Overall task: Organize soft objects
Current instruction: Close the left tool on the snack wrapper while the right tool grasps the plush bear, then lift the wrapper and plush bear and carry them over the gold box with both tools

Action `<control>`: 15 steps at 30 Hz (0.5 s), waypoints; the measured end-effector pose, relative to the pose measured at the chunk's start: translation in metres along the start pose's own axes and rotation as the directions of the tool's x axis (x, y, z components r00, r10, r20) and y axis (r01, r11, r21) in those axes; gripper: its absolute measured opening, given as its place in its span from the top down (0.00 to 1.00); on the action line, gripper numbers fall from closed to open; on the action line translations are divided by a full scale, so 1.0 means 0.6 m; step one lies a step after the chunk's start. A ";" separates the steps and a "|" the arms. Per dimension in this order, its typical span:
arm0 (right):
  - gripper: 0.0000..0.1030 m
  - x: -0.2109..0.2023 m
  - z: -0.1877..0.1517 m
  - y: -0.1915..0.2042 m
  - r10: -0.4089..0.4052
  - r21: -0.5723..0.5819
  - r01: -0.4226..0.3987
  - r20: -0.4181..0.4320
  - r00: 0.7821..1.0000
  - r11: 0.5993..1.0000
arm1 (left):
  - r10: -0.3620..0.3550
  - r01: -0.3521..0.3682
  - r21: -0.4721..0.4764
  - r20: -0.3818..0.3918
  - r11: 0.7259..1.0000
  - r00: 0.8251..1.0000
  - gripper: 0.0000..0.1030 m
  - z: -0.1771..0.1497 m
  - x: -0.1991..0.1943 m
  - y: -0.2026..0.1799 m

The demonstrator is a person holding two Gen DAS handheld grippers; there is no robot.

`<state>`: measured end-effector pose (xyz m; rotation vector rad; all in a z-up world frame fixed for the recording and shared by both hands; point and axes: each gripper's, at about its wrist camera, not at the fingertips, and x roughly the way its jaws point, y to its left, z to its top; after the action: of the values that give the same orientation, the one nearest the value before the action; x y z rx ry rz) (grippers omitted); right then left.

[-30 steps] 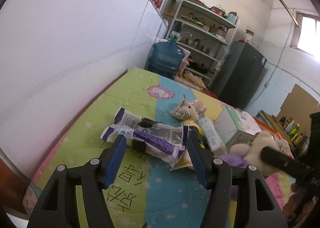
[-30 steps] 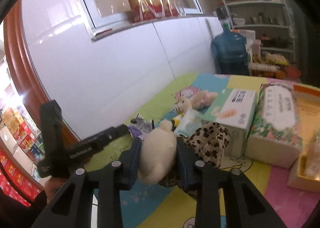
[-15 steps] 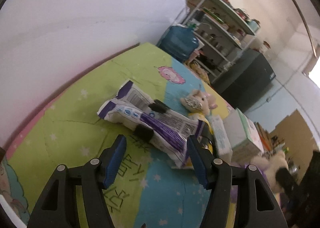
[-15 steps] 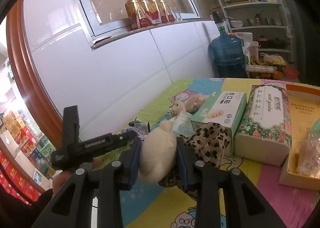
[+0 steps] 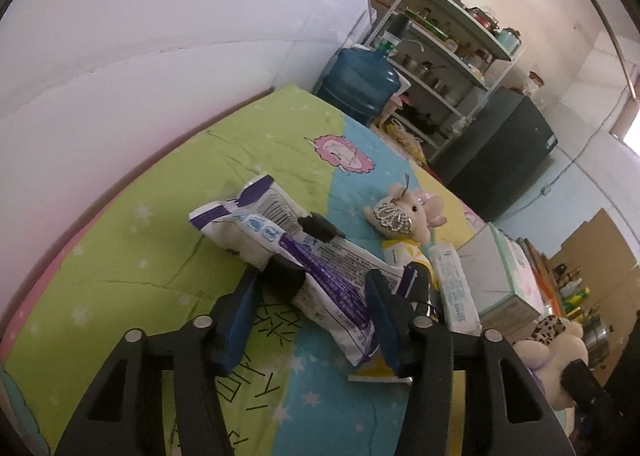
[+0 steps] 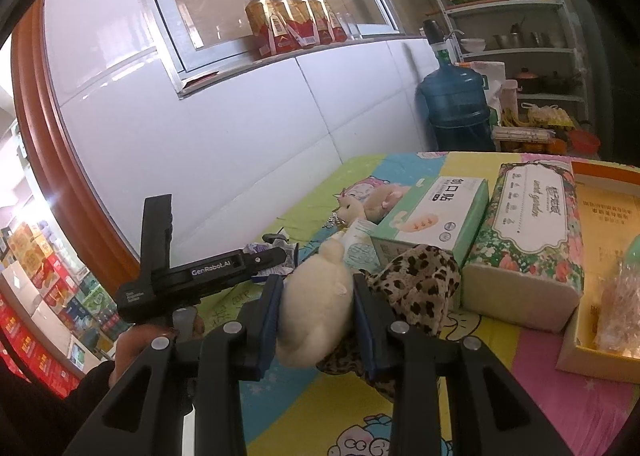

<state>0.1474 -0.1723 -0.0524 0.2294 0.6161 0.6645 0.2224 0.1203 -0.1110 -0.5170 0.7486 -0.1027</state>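
Observation:
My right gripper (image 6: 318, 288) is shut on a cream plush toy (image 6: 316, 308) with a leopard-print cloth (image 6: 416, 292), held just above the table. The same toy shows at the right edge of the left wrist view (image 5: 556, 352). My left gripper (image 5: 312, 288) is open, its jaws on either side of a white-and-purple soft pack (image 5: 320, 272) that lies on the colourful tablecloth (image 5: 160, 256). A small pink-and-cream plush (image 5: 404, 211) lies beyond the pack; it also shows in the right wrist view (image 6: 360, 207).
A green-and-white box (image 6: 432, 215), a floral tissue box (image 6: 524, 232) and an orange box (image 6: 608, 256) stand on the right. A white wipes pack (image 5: 456, 292) lies beside the green box. A white wall runs along the left; a water jug (image 5: 360, 83) and shelves stand behind.
My left gripper has moved forward and down, so its open jaws now flank the white-and-purple pack. My right gripper still holds the plush and has lifted slightly.

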 end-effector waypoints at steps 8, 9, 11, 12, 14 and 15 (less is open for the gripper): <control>0.66 -0.001 0.001 -0.003 0.002 -0.005 -0.002 0.005 1.000 1.000 | -0.018 0.007 0.089 0.126 0.996 0.992 0.54 0.002 -0.040 -0.024; 0.66 -0.001 0.002 -0.003 0.003 -0.007 -0.003 0.007 1.000 1.000 | -0.021 0.007 0.101 0.138 0.995 0.990 0.54 0.003 -0.045 -0.028; 0.66 -0.003 0.002 0.001 0.005 -0.013 -0.005 0.011 1.000 1.000 | -0.023 0.001 0.127 0.164 0.992 0.986 0.54 0.006 -0.058 -0.036; 0.66 -0.005 0.003 0.002 0.006 -0.016 -0.006 0.014 1.000 1.000 | -0.022 -0.003 0.140 0.176 0.990 0.984 0.54 0.009 -0.065 -0.042; 0.66 -0.008 0.003 0.006 0.009 -0.022 -0.008 0.020 1.000 1.000 | -0.032 0.001 0.158 0.191 0.988 0.981 0.54 0.011 -0.077 -0.049; 0.66 -0.010 0.003 0.007 0.008 -0.024 -0.007 0.022 1.000 1.000 | -0.039 0.006 0.166 0.199 0.986 0.979 0.54 0.012 -0.084 -0.054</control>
<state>0.1427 -0.1726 -0.0465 0.2166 0.5855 0.6755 0.1932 0.1088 -0.0595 -0.3718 0.5300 -0.1299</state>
